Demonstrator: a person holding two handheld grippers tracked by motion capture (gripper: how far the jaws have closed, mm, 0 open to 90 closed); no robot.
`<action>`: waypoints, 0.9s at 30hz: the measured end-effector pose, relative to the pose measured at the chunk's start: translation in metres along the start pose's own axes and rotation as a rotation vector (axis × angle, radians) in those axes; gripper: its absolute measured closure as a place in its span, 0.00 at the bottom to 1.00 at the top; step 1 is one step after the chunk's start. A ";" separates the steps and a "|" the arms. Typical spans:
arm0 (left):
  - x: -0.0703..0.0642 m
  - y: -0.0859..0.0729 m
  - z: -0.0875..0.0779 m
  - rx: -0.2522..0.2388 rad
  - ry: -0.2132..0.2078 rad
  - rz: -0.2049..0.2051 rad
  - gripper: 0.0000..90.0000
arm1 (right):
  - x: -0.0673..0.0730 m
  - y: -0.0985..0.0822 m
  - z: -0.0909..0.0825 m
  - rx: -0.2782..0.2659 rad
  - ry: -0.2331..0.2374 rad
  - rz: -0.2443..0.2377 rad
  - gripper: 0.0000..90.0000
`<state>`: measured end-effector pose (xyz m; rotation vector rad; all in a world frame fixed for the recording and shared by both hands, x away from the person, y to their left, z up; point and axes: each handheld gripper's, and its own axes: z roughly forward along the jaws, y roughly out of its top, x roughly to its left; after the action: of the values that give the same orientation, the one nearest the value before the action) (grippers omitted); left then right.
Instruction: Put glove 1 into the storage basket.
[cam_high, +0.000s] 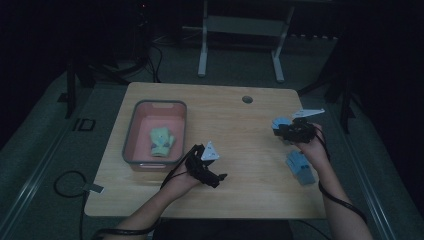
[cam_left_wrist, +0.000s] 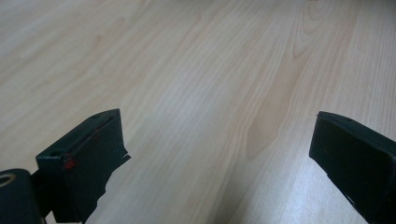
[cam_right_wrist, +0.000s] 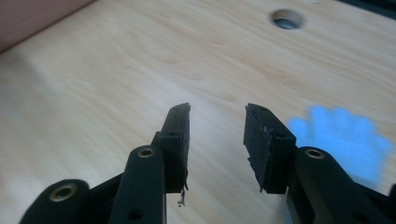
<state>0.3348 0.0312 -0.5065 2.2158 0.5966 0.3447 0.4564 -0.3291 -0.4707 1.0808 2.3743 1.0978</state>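
step: right hand-held gripper (cam_right_wrist: 217, 140) nears pale-blue fabric glove (cam_right_wrist: 343, 140) at its 3 o'clock — unclenched, empty | left hand-held gripper (cam_left_wrist: 219, 154) — released | next: centre, clench

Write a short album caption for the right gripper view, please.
Right gripper, fingers apart and holding nothing, hovers over the wooden table beside a blue glove.

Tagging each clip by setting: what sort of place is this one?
Probably a lab or recording room, kept dim. A lone wooden table with a cable hole stands on grey floor, a metal stand sits behind it, and cables trail across the floor.
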 end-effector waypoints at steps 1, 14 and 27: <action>-0.001 -0.003 0.001 0.003 -0.010 -0.009 0.04 | 0.000 0.000 0.000 0.000 0.000 0.000 0.68; -0.018 -0.037 0.007 -0.047 0.001 -0.026 0.01 | -0.060 -0.017 0.021 0.037 -0.137 0.099 0.67; -0.019 -0.052 0.009 -0.077 0.004 -0.049 0.01 | -0.078 -0.039 0.057 0.133 -0.191 0.095 0.67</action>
<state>0.3067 0.0455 -0.5525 2.1232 0.6287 0.3410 0.5200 -0.3737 -0.5401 1.2944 2.2913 0.8332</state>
